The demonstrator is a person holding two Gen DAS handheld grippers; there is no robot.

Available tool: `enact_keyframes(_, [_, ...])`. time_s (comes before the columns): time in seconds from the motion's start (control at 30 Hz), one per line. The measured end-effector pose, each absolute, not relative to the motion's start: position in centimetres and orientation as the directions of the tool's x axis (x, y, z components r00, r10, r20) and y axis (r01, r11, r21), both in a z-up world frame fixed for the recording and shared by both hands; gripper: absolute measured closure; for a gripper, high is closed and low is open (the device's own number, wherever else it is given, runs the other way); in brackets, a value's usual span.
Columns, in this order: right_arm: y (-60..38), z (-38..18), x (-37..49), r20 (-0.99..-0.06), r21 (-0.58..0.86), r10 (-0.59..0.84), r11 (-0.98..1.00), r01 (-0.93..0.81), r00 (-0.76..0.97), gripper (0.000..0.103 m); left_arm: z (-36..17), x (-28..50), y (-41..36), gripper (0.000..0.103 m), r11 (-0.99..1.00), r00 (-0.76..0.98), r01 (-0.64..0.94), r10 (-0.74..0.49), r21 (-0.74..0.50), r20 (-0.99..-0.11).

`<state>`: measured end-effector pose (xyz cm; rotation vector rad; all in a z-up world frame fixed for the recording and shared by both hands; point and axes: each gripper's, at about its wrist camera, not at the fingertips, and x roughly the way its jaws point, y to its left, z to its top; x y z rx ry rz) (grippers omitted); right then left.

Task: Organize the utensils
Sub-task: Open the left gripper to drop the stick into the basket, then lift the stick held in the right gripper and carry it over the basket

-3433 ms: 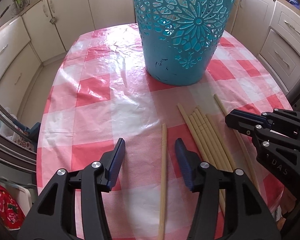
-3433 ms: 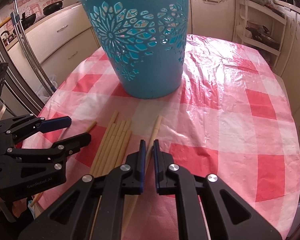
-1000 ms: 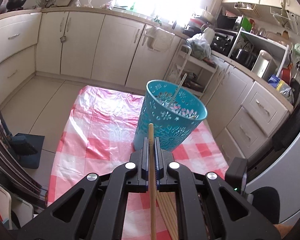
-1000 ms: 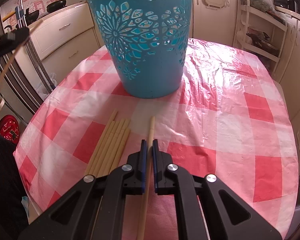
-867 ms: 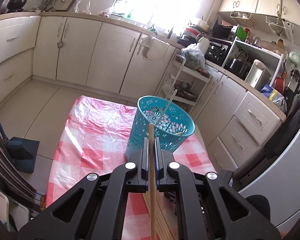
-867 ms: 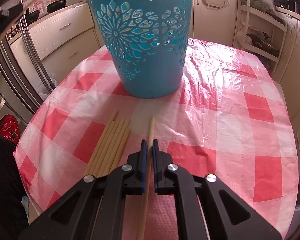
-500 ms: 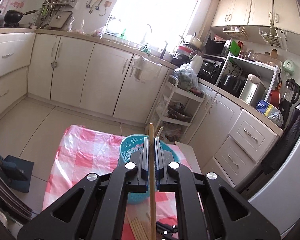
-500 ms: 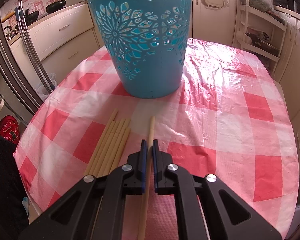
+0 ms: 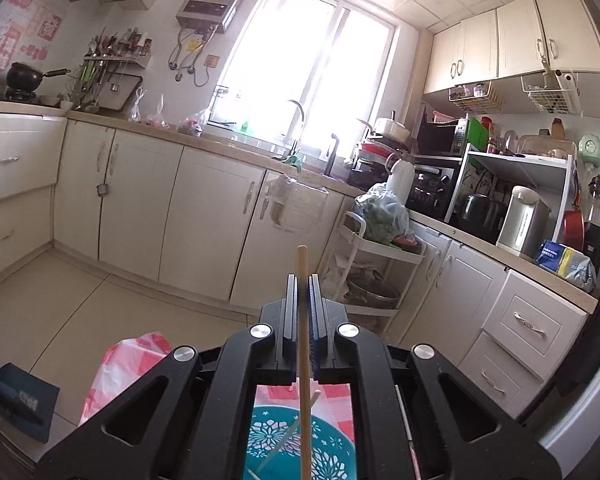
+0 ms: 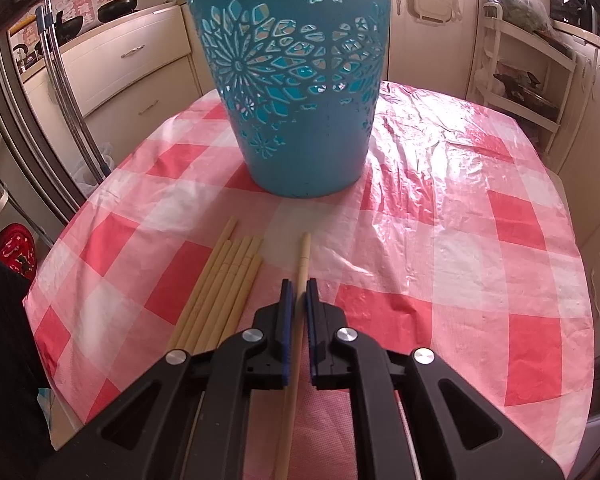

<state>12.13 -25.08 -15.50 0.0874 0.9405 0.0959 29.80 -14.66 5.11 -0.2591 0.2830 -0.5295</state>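
The left tool (image 9: 302, 284) is clamped on one chopstick (image 9: 303, 320), whose long axis runs straight out along the tool, nearly level, with its tip poking just past the fingertips. The teal basket (image 9: 300, 452) lies directly below that tool, its open mouth showing between the tool's arms, so the likely drop turns on tipping the stick down until its axis points into the opening. At least one thin stick (image 9: 284, 444) already leans inside the basket; an exact count there cannot be made.

The right tool (image 10: 297, 286) is closed on a second chopstick (image 10: 302, 256), which lies on the checked bench (image 10: 460, 240) with its long axis pointing away toward the basket wall (image 10: 300, 100). The basket stands just beyond that stick's far tip, apart from it. This tool sits low at the bench, so the left one is the nearer to the basket's mouth.

Just to the left of the right tool, a bundle of loose chopsticks (image 10: 224, 288) lies side by side, roughly parallel to the gripped one; about six can be counted. There are two tools, one basket and one bench.
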Motion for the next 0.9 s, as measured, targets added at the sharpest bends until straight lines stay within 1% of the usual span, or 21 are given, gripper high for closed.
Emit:
enact_keyframes(0.17, [-24.9,-15.5,12.2,-0.802,0.108,0.117,0.993,-0.051,0.585,0.095,3.3,31.9,-16.0,0.098,0.841,0.824,0.446,-0.519,-0.306,-0.226])
enact_keyframes(0.33, [-24.8,-15.5,12.3,-0.802,0.112,0.123,0.992,-0.055,0.584,0.095,1.1,31.9,-16.9,0.098,0.85,0.812,0.455,-0.518,-0.264,-0.269])
enact_keyframes(0.53, [-24.5,-15.5,12.4,-0.804,0.097,0.114,0.993,-0.06,0.584,0.095,-1.4,31.0,-16.6,0.098,0.867,0.785,0.453,-0.499,-0.21,-0.366])
enact_keyframes(0.6, [-24.4,-15.5,12.4,-0.804,0.09,0.109,0.994,-0.062,0.585,0.095,-2.1,30.3,-16.2,0.096,0.879,0.784,0.444,-0.476,-0.175,-0.399])
enact_keyframes(0.63, [-24.3,-15.5,12.4,-0.804,0.087,0.107,0.994,-0.062,0.586,0.095,-2.4,29.7,-15.8,0.09,0.884,0.783,0.441,-0.464,-0.157,-0.414])
enact_keyframes(0.67, [-24.3,-15.5,12.4,-0.803,0.085,0.105,0.994,-0.062,0.587,0.094,-2.6,29.2,-15.4,0.078,0.891,0.786,0.432,-0.447,-0.137,-0.427])
enact_keyframes(0.7, [-24.2,-15.5,12.4,-0.802,0.082,0.104,0.995,-0.064,0.588,0.094,-2.7,28.6,-15.0,0.069,0.9,0.791,0.421,-0.427,-0.118,-0.438])
enact_keyframes(0.73, [-24.1,-15.5,12.3,-0.802,0.079,0.103,0.995,-0.066,0.589,0.092,-2.8,27.9,-14.4,0.051,0.91,0.799,0.404,-0.403,-0.097,-0.446])
enact_keyframes(0.77, [-24.0,-15.5,12.3,-0.801,0.077,0.103,0.995,-0.069,0.59,0.09,-2.7,27.1,-13.8,0.039,0.918,0.808,0.388,-0.38,-0.078,-0.45])
enact_keyframes(0.8, [-23.9,-15.6,12.3,-0.8,0.075,0.104,0.995,-0.073,0.591,0.089,-2.7,26.5,-13.3,0.036,0.925,0.816,0.374,-0.359,-0.058,-0.453])
enact_keyframes(0.87, [-23.7,-15.6,12.2,-0.798,0.067,0.1,0.995,-0.077,0.594,0.084,-2.7,25.0,-12.3,0.024,0.935,0.827,0.354,-0.32,-0.015,-0.462])
enact_keyframes(0.9, [-23.6,-15.6,12.1,-0.798,0.06,0.093,0.995,-0.076,0.596,0.084,-2.6,24.4,-12.0,0.022,0.937,0.831,0.349,-0.308,0.001,-0.464])
